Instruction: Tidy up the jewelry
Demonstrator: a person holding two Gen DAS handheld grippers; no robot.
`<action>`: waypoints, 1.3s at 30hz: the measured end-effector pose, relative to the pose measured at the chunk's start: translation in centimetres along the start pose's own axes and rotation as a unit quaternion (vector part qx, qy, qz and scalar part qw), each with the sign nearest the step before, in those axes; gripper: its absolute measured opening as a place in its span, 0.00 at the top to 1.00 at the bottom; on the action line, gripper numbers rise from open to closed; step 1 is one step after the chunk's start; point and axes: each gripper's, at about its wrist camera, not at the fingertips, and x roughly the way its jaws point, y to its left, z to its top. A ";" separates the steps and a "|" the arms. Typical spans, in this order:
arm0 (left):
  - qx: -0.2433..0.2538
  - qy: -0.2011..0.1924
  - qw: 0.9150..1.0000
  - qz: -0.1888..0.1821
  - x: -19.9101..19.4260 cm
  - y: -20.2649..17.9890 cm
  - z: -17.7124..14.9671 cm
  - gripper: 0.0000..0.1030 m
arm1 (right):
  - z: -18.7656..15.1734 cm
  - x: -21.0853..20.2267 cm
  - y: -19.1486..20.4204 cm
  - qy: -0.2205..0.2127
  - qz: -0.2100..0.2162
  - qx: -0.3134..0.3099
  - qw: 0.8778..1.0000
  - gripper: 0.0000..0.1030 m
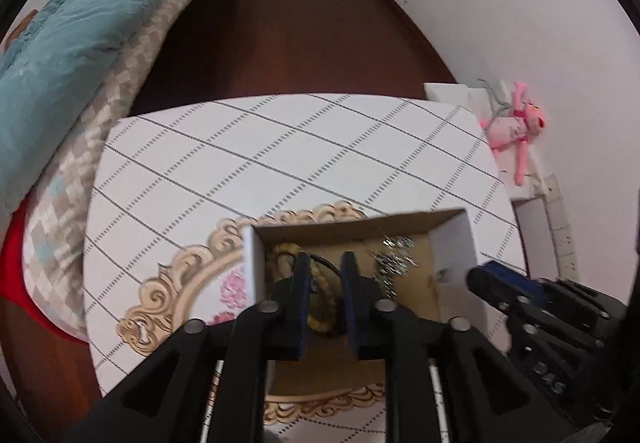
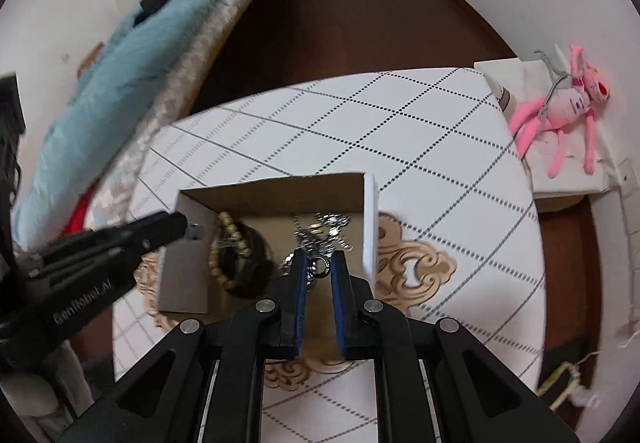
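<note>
An open cardboard box (image 1: 456, 239) (image 2: 370, 219) stands on an ornate tray on the table. Inside lie a beaded bracelet (image 2: 232, 243) (image 1: 280, 259) at the left and silver chain jewelry (image 2: 324, 231) (image 1: 394, 255) at the right. My left gripper (image 1: 325, 263) hovers over the box above the beaded bracelet, jaws apart with nothing held. It shows at the box's left wall in the right wrist view (image 2: 176, 227). My right gripper (image 2: 318, 259) is over the silver jewelry, jaws a little apart around a metal ring (image 2: 320, 267); whether they pinch it is unclear. It also shows at the box's right wall (image 1: 480, 279).
The ornate tray (image 1: 188, 275) (image 2: 420, 263) lies on a white checked tablecloth (image 1: 280, 155) (image 2: 400, 131). A pink plush toy (image 1: 516, 131) (image 2: 568, 111) lies on a white shelf at the right. A bed with a teal blanket (image 1: 80, 35) is at the left.
</note>
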 end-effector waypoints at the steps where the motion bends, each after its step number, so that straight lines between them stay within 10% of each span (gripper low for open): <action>1: -0.001 -0.001 1.000 0.007 -0.1 0.2 0.1 0.47 | 0.4 -0.2 0.0 -0.002 -0.002 0.000 1.000 0.81; 3: -0.008 -0.013 1.000 0.008 -0.5 0.7 0.2 0.24 | 0.7 -0.8 0.0 -0.011 -0.012 -0.007 1.000 0.72; 12: -0.028 -0.025 0.998 0.048 -1.3 2.6 -2.3 0.04 | -0.5 -2.2 -0.2 -0.024 -0.077 -0.016 0.997 0.50; 17: -0.028 -0.045 0.996 0.067 -1.8 2.7 -4.6 0.00 | -2.5 -1.9 -0.1 -0.019 -0.108 -0.022 0.994 0.00; 39: -0.029 -0.086 0.994 0.068 -7.7 1.1 -9.6 0.00 | -6.4 -7.1 1.1 -0.073 -0.155 -0.016 0.985 0.00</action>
